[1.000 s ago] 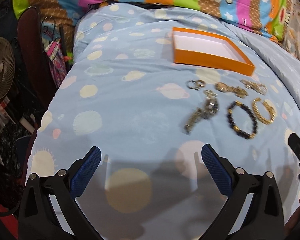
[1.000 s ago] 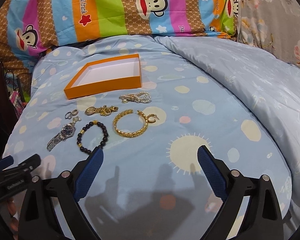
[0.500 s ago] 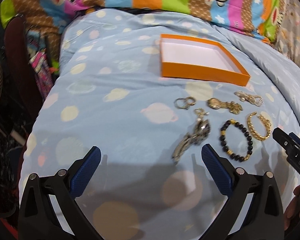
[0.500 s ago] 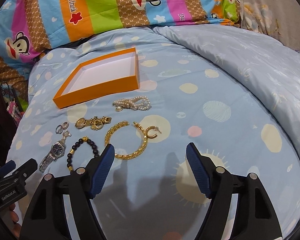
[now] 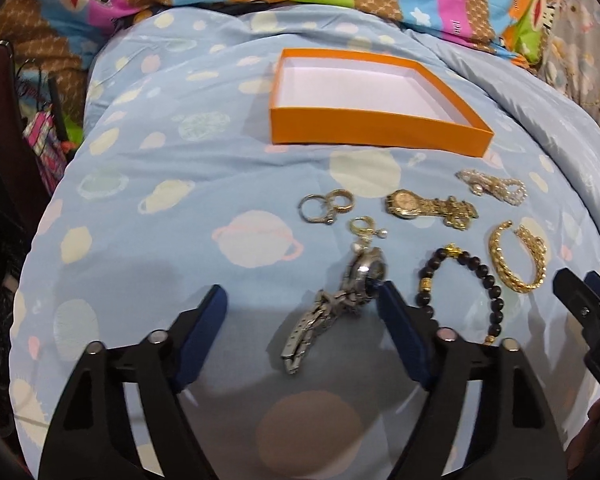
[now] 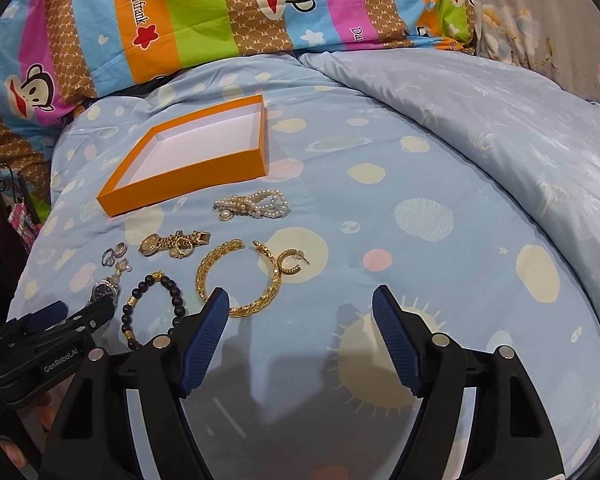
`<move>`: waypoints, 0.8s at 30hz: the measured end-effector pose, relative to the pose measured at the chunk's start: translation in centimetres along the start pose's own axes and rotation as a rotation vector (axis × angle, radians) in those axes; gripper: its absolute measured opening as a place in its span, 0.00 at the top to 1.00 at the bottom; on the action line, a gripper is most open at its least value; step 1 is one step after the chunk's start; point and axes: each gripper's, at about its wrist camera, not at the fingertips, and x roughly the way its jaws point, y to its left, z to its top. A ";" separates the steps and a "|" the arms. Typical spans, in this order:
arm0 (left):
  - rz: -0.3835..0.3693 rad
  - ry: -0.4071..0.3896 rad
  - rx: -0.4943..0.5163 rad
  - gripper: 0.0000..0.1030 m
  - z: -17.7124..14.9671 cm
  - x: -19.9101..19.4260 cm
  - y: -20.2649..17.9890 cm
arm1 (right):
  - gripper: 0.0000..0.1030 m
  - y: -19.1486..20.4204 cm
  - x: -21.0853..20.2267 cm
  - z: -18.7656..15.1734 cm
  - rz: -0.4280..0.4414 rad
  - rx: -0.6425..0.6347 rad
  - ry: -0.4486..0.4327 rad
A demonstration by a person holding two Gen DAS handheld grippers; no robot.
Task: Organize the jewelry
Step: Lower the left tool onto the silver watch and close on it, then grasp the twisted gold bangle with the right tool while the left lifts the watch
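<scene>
Left claw (image 5: 300, 304) closing | silver watch (image 5: 332, 304) between, seemingly untouched | bedspread (image 5: 160, 208)

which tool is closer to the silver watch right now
Left. The left tool, jaws closing, has the silver watch between its fingers, untouched as far as I can tell. The right tool sits off by the gold bangle.

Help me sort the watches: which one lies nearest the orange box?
The gold watch, just below the box. The silver watch lies farther away, by the left gripper, whose jaws are closing.
</scene>
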 end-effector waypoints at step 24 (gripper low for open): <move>-0.095 -0.063 -0.052 0.82 -0.1 -3.6 2.4 | 0.31 2.3 2.1 0.2 0.074 -0.022 0.057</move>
